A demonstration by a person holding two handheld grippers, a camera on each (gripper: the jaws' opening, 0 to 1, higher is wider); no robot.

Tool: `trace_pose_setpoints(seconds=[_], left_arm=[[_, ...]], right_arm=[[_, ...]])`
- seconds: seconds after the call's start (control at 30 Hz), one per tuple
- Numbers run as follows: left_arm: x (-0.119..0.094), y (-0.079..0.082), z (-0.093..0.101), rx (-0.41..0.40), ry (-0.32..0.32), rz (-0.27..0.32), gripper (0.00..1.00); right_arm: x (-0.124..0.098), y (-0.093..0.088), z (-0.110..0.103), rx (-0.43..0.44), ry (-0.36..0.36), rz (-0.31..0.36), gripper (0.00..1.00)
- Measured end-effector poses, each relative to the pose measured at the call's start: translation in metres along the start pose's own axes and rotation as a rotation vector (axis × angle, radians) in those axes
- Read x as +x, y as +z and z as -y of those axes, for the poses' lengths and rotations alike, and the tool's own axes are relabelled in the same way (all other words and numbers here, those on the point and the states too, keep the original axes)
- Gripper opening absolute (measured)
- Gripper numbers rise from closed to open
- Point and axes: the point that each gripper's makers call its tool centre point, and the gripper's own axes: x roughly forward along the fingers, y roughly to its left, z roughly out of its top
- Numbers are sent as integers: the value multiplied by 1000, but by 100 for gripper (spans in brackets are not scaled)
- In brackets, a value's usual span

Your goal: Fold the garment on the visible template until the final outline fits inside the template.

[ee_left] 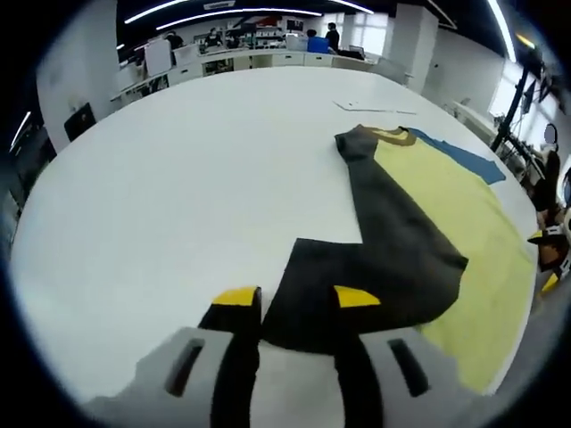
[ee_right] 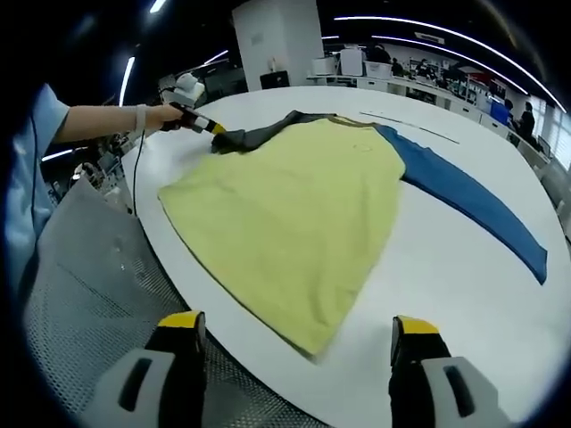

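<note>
A long-sleeved shirt lies flat on the white round table (ee_left: 178, 178). Its body is yellow (ee_left: 455, 205) (ee_right: 294, 205). One dark sleeve (ee_left: 393, 241) (ee_right: 259, 134) is folded partly onto the body, and a blue sleeve (ee_right: 473, 205) (ee_left: 464, 156) stretches straight out on the other side. My left gripper (ee_left: 296, 297) stands open, with the dark sleeve's cuff end lying between its jaws. In the right gripper view, a hand holds the left gripper (ee_right: 201, 123) at that cuff. My right gripper (ee_right: 299, 325) is wide open, just off the yellow hem at the table's edge, with nothing held.
Thin line marks (ee_left: 375, 109) (ee_right: 410, 125) lie on the table beyond the collar. A grey mesh surface (ee_right: 89, 267) sits below the table edge by the person's blue-sleeved arm (ee_right: 45, 134). Desks and people stand far behind (ee_left: 268, 45).
</note>
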Motion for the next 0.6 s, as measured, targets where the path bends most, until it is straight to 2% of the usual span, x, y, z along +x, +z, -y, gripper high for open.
trace_pose_setpoints(seconds=[0.2,0.37,0.5,0.6], left_arm=[[0,-3,-3,-16,-2,-7,16],[4,-4,0,-13,-18,-6,1],[3,-3,5,-2,-19,8,0],[-5,6,11,-10,-43,50,0]], right_arm=[[1,-1,0,1,3,-4,85],[1,-1,0,3,4,-4,85],[1,-1,0,2,4,-5,85],[0,-1,0,0,3,-5,85]])
